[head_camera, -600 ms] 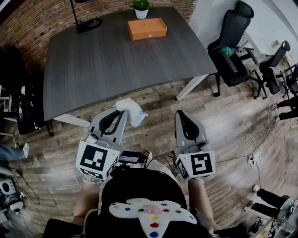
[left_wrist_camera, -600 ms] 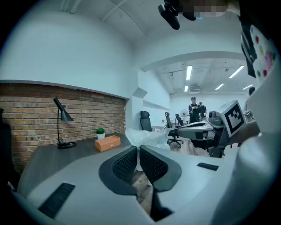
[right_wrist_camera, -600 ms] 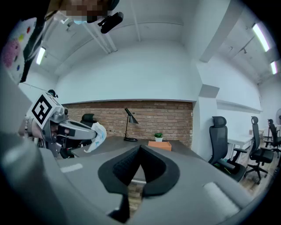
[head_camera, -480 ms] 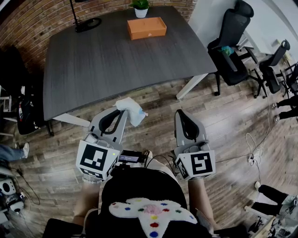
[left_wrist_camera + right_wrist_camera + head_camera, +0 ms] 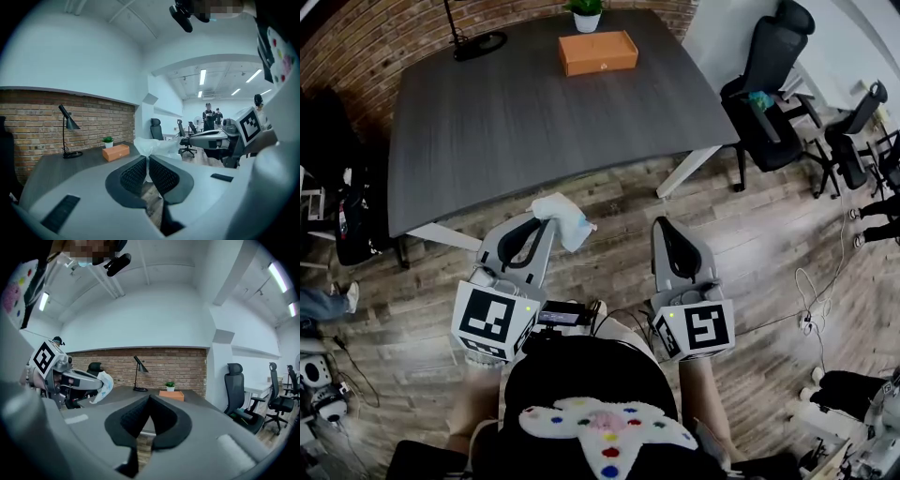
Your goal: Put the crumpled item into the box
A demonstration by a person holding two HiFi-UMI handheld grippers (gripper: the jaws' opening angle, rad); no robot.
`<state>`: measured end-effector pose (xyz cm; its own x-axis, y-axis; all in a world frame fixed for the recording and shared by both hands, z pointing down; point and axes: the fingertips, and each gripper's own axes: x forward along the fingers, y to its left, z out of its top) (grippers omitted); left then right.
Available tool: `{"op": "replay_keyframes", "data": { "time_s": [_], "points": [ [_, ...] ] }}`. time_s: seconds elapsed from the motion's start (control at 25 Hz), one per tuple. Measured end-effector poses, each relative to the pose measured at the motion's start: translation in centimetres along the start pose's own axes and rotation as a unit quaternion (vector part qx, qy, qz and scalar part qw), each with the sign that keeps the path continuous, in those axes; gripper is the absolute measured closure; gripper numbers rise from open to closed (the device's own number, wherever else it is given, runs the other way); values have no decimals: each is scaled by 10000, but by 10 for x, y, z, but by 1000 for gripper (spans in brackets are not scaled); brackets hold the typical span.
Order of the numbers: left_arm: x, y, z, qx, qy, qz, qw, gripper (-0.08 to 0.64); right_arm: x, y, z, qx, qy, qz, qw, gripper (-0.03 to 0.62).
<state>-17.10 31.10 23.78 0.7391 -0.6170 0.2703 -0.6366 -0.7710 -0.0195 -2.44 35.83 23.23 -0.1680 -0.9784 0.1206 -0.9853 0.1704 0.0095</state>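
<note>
Progress: early, by my reading. The pick-up is done; the carry across and the drop are left.
Left gripper (image 5: 148,161): clamped on the crumpled white thin-sheet wad (image 5: 562,217), over the wooden floor (image 5: 769,244), just short of the dark grey table (image 5: 506,122) near edge.
Right gripper (image 5: 149,401): jaws together, empty.
Container: flat orange rectangular box (image 5: 598,52) at the table's far edge, well apart from the wad.
Contents: cannot tell.

Box (image 5: 598,52), plant (image 5: 586,14), lamp (image 5: 480,43) on table (image 5: 534,122)
</note>
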Motion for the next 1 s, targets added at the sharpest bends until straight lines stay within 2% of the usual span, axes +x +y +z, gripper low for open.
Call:
{"op": "replay_keyframes", "data": {
  "time_s": [0.76,1.0],
  "points": [
    [5,-36,12,12,-185,466,9987,538,-30,-35,-10,55,-120,304,9995,583],
    [12,-42,16,89,-217,478,9986,538,-33,-46,-10,98,-181,260,9995,583]
  ]
}}
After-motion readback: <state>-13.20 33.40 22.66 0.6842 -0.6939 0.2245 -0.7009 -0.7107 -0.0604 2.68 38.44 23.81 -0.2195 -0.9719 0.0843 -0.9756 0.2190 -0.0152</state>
